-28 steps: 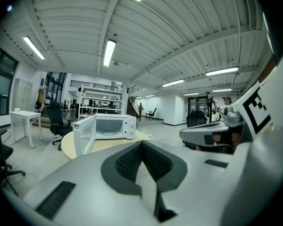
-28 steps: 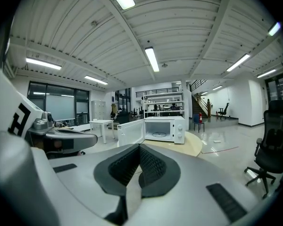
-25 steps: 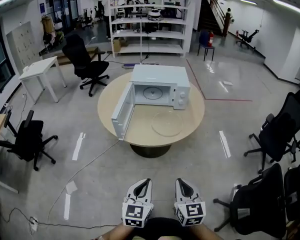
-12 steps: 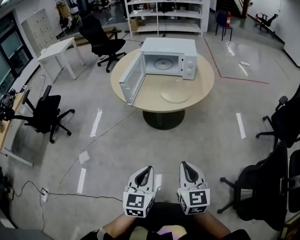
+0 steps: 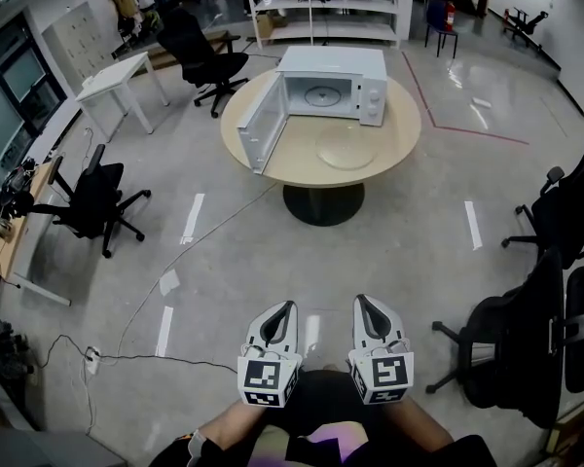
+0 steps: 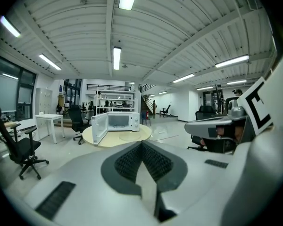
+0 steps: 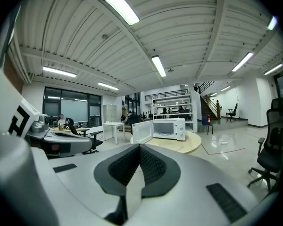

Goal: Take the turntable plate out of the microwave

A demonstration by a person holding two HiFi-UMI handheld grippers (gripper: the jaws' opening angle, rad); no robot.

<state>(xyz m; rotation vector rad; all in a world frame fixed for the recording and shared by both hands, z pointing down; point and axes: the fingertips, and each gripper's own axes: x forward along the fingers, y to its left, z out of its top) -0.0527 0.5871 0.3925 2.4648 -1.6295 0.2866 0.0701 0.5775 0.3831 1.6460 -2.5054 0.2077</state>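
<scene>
Both the left gripper (image 5: 283, 309) and right gripper (image 5: 363, 305) are held side by side, facing the microwave (image 5: 333, 62). Jaws are pressed together, empty.

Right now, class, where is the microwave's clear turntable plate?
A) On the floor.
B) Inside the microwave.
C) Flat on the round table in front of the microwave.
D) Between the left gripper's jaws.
C: the head view shows the turntable plate lying flat on the round table before the microwave, whose door stands open; the left gripper and right gripper are far off, jaws shut on nothing.
</scene>
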